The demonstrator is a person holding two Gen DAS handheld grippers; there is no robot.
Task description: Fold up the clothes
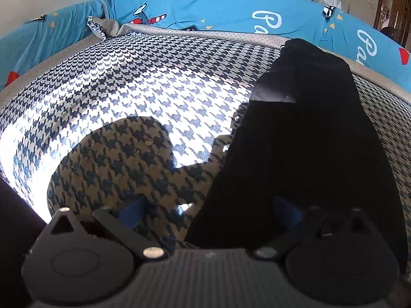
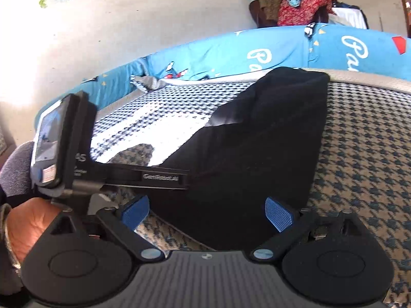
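Observation:
A black garment (image 1: 308,128) lies in a long folded strip on the houndstooth bed cover (image 1: 154,82), running from the near side toward the far edge. My left gripper (image 1: 209,213) is open just above the cover. The garment's left edge passes between its fingers and covers the right one. In the right wrist view the same black garment (image 2: 251,148) fills the middle. My right gripper (image 2: 207,213) is open at its near end, with a blue pad (image 2: 136,211) on either side of the cloth. Neither gripper pinches the fabric.
A hand (image 2: 25,225) holds the left tool's body and phone mount (image 2: 64,148) at the left. A blue cartoon-print sheet (image 1: 218,10) borders the bed's far side against a pale wall. A pile of clothes (image 2: 300,7) sits behind it. Strong sunlight falls on the cover.

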